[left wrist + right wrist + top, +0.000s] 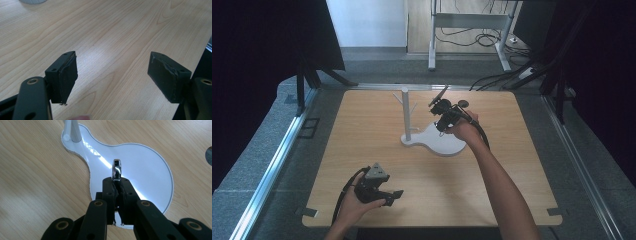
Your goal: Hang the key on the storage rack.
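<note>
A white stand (pixel 406 114) with short side pegs rises from a white pear-shaped base (pixel 443 142) in the middle of the wooden table. My right gripper (pixel 443 122) hovers over the wide part of that base (pixel 140 170), shut on a small shiny metal ring (pixel 116 169) that sticks up edge-on from between its jaws; the pole's foot (pixel 74 132) lies beyond it. My left gripper (pixel 395 196) rests low near the table's front edge, open, with only bare wood between its pads (pixel 67 76).
The wooden table (pixel 362 150) sits inside a metal-railed frame on grey floor. Black curtains hang at both sides. A metal desk frame and loose cables (pixel 484 37) lie beyond the far edge. A dark round hole (pixel 209 155) shows in the wood to the right of the base.
</note>
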Tool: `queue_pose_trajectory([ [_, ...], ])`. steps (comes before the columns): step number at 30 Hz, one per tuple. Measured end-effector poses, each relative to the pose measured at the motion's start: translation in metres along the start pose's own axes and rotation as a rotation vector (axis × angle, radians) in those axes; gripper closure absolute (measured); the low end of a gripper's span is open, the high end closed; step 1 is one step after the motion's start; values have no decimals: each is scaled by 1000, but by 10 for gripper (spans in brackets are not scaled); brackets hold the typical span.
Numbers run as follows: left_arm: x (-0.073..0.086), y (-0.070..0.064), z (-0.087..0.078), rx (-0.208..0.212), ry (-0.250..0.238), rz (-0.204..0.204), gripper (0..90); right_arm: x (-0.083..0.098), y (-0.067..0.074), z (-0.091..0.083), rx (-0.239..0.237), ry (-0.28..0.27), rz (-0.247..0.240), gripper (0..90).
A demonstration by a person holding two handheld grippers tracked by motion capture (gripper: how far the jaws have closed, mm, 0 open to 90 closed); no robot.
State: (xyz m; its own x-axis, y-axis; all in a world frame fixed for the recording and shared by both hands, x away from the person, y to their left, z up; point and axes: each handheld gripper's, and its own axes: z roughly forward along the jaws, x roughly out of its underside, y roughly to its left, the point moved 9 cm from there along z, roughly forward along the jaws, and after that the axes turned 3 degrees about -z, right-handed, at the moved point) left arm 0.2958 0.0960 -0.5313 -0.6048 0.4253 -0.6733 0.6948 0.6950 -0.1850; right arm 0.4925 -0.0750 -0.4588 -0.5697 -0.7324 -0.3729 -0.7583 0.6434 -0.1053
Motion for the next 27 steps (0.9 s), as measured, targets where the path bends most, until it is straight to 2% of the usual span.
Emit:
queue_pose_trajectory([
  [10,1,-2,2,5,5,-3,243,-7,-3,3,19,4,-4,845],
  [19,1,-4,3,8,10,3,243,-17,-2,2,13,-14,0,845],
  [20,1,-4,3,9,9,3,243,-19,-1,3,-7,-14,6,845],
  [27,1,-4,3,9,11,3,243,-24,-3,6,1,-11,7,845],
])
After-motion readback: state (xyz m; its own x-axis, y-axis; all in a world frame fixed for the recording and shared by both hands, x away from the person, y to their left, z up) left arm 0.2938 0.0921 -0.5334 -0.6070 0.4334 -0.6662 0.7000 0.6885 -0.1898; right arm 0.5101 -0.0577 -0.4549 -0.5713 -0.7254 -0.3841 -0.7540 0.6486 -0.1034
